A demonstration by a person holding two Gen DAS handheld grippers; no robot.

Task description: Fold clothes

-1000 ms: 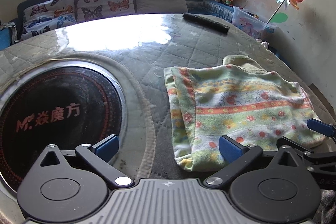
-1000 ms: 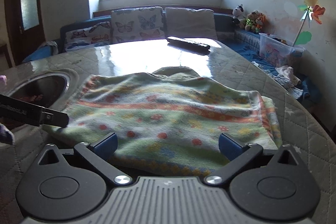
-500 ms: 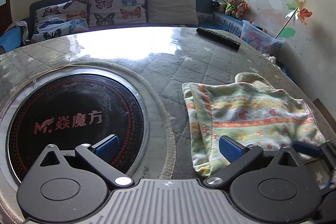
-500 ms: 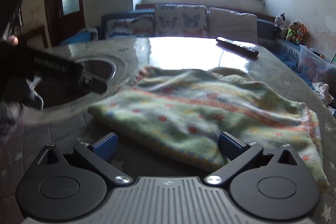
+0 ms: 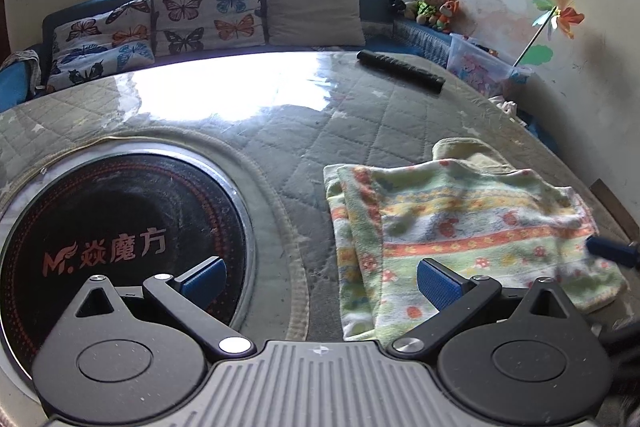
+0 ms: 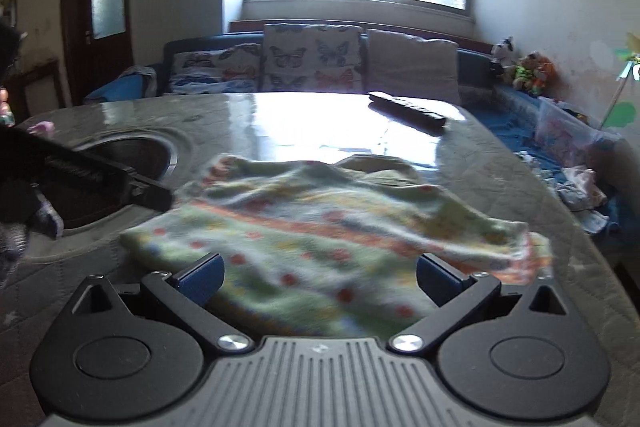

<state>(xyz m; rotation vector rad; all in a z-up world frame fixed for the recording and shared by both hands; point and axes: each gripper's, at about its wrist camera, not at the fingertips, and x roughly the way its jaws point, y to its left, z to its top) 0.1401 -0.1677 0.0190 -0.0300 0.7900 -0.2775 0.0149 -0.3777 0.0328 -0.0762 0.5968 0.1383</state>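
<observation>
Quilted fabric under a glossy clear cover formed the surface (image 5: 360, 131) in the left wrist view, with a round black induction cooktop (image 5: 120, 235) set into it and a remote control (image 5: 400, 71) at the far edge. The left tongs (image 5: 318, 277) were spread wide and gripped nothing; one blue pad sat above the cooktop, the other above the near edge of the patterned garment (image 5: 460, 227). The garment lay on the surface right of the cooktop, already doubled over, with stacked layers visible along its left edge. A beige garment (image 5: 468, 151) showed from under its far side.

Butterfly cushions (image 6: 312, 59) and a bright window backed the right wrist view. The right tongs (image 6: 318, 277) were likewise spread and empty, with the garment (image 6: 320, 227) lying between and beyond the pads. Motion blur obscured its detail.

Judgement: at least one fold appeared complete; the right edge looked rumpled, so further folding or smoothing likely remained.
</observation>
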